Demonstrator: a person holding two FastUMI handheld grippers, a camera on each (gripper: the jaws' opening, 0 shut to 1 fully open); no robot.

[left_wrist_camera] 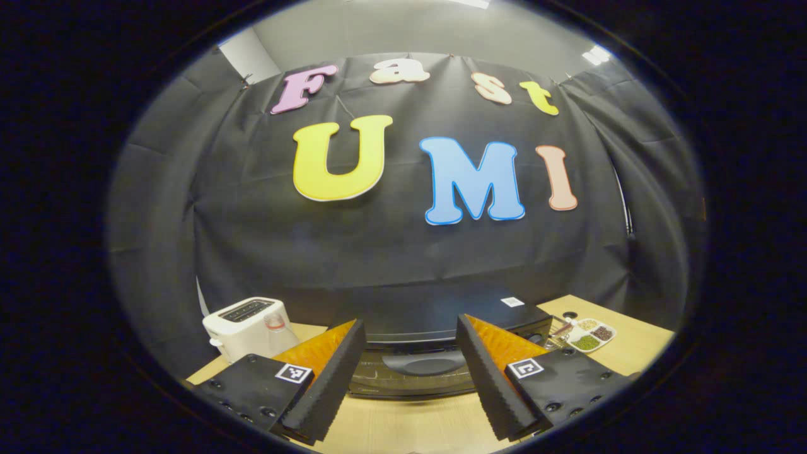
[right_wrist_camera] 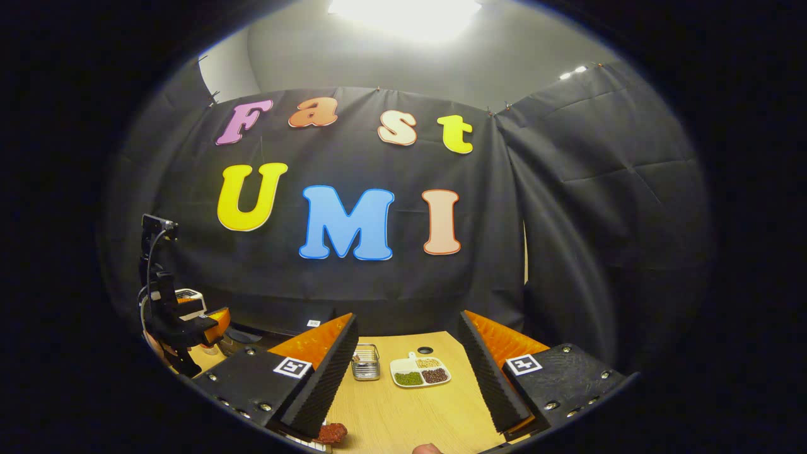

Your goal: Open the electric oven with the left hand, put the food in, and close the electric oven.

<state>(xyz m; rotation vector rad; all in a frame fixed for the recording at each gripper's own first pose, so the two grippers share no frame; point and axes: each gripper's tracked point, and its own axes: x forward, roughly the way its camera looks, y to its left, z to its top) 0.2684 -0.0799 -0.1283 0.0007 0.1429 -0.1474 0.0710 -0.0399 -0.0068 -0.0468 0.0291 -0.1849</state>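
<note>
I am holding the left gripper (left_wrist_camera: 410, 378) spread wide and empty, facing the oven (left_wrist_camera: 435, 340), which is sitting on the table (left_wrist_camera: 403, 429) with its door closed. A toaster (left_wrist_camera: 249, 328) is standing left of it, a sectioned dish (left_wrist_camera: 591, 334) to its right. The right gripper (right_wrist_camera: 406, 384) is also gaping, holding nothing. The food (right_wrist_camera: 332, 432) is lying on the table just by its left finger. A wire basket (right_wrist_camera: 365, 361) is sitting beside the dish.
</note>
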